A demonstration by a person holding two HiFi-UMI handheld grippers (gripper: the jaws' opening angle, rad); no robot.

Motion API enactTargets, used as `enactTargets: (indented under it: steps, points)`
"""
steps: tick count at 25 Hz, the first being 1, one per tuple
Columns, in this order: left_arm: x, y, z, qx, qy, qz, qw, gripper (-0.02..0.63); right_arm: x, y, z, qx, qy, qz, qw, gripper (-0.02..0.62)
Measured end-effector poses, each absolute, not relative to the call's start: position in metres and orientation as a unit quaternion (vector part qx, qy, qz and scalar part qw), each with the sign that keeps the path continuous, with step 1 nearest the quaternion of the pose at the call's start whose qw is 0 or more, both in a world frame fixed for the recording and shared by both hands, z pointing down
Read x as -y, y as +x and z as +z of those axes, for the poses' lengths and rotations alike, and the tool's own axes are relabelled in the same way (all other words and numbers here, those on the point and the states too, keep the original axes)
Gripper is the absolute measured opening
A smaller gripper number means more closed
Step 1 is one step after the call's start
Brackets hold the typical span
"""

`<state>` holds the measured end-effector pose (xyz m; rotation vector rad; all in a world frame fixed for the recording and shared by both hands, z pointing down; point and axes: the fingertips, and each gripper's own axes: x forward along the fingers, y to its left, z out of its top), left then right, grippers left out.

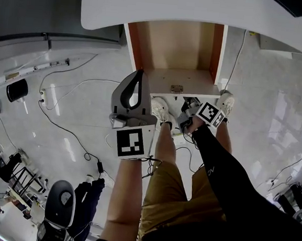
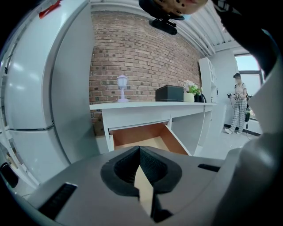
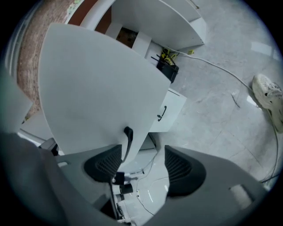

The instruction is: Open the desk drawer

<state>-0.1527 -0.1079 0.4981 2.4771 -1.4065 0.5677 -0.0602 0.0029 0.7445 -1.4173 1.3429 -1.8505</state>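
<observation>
The desk drawer [image 1: 181, 46] stands pulled out from under the white desk top [image 1: 203, 9], its wooden inside showing. Its white front panel [image 1: 183, 83] carries a small handle [image 1: 176, 88]. In the right gripper view this black handle [image 3: 128, 140] lies between the jaws of my right gripper [image 3: 141, 167], close to the left pad [image 3: 104, 165] and well apart from the right pad [image 3: 179, 170]; the jaws stand open. My left gripper [image 1: 134, 89] hangs left of the drawer front, jaws shut on nothing. The left gripper view shows the open drawer [image 2: 141, 137] beyond the left gripper [image 2: 140, 152].
Cables [image 1: 66, 125] run over the glossy floor left of the desk. A tall grey cabinet [image 2: 40, 101] stands left of it, a low white cabinet [image 3: 170, 112] beyond. A lamp [image 2: 122, 82], black box [image 2: 169, 93] and plant [image 2: 191, 90] sit on the desk. A person [image 2: 239, 106] stands far right.
</observation>
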Motion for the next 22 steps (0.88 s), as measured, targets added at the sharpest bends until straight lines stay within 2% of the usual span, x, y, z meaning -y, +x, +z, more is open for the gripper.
enactTargets:
  steps: [2, 14, 22]
  points:
    - [0.106, -0.154, 0.498, 0.482, 0.846, 0.196, 0.12, 0.009, -0.006, -0.069, 0.739, -0.505, -0.497, -0.671, 0.216, 0.32]
    - [0.107, -0.142, 0.494, 0.472, 0.851, 0.199, 0.117, 0.009, -0.023, -0.059, 0.727, -0.506, -0.491, -0.679, 0.206, 0.321]
    - [0.107, -0.13, 0.49, 0.445, 0.865, 0.214, 0.091, 0.009, -0.042, -0.028, 0.713, -0.546, -0.496, -0.659, 0.147, 0.321]
